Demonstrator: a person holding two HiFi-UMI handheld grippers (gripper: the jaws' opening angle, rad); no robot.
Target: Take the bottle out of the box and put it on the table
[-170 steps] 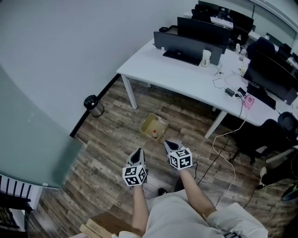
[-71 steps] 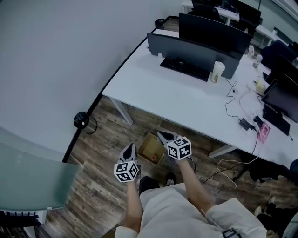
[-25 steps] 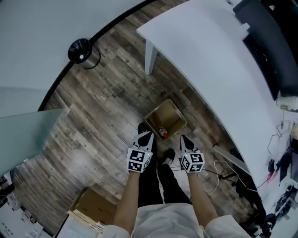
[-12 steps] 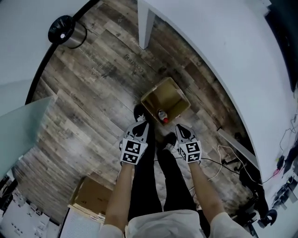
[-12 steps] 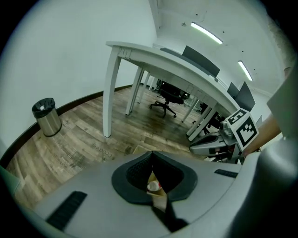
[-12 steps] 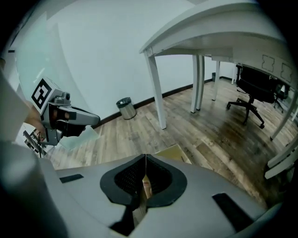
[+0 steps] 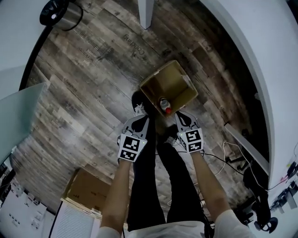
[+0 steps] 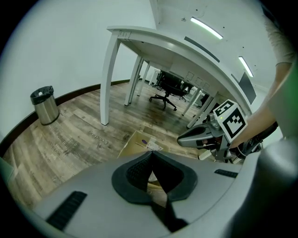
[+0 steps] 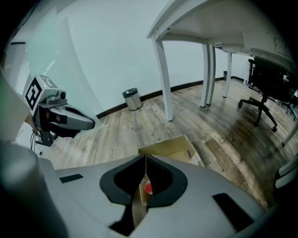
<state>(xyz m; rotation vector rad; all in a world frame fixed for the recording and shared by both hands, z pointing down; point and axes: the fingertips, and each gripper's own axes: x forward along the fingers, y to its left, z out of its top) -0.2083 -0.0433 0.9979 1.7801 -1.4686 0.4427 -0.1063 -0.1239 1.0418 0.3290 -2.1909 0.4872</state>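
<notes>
Arms are extending up-frame side by side; left gripper (image 7: 138, 114) and right gripper (image 7: 180, 117), jaws together and empty, are pointing down beside centre-frame box (image 7: 150, 87)

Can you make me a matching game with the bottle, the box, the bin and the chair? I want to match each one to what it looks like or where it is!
Things:
1. bottle
2. box
3. bin
4. office chair

Clues:
A. shiny silver and round
B. brown cardboard, open on top
C. black, far at the back
D. inside the box, with a red cap

Right pairs: 1-D, 2-B, 3-A, 4-C.
</notes>
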